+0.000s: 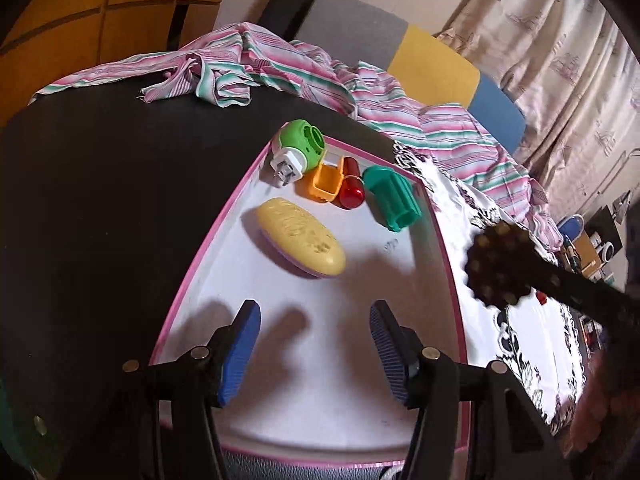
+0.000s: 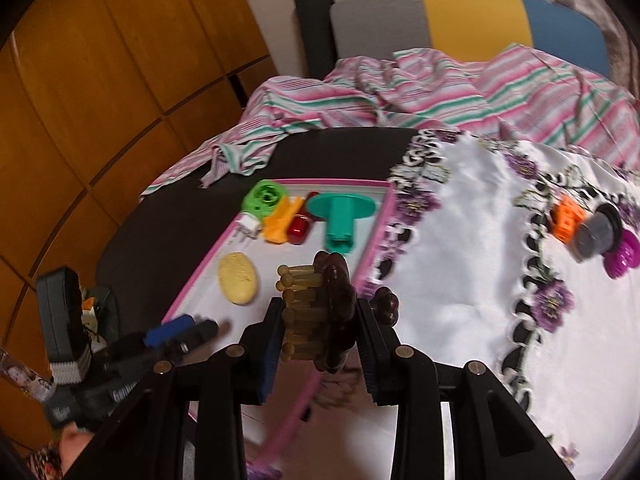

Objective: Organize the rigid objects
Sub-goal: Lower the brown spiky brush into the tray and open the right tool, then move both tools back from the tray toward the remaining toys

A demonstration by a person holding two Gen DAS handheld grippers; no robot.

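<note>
The near half of the pink-rimmed tray (image 1: 452, 280) lies bare between the left gripper's fingers (image 1: 240, 352). Farther in, the yellow oval case (image 1: 300, 238) blocks the middle, and the green plug (image 1: 302, 148), orange piece (image 1: 326, 184), red capsule (image 1: 352, 186) and teal part (image 1: 394, 200) crowd the far edge.

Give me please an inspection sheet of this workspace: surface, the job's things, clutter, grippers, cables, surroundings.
Surface: dark table; pink-rimmed white tray; floral white cloth beside the tray.
Job's things: on the tray, green round piece, orange piece, red piece, teal piece, yellow oval case. On the cloth, orange block, grey cap, magenta piece.
Clutter: striped garment at the table's far edge.
Grippers: left gripper open above the tray; right gripper shut on brown hair brush.
Cables: nothing seen.
Surroundings: wooden cabinet, multicoloured chair, curtain.
</note>
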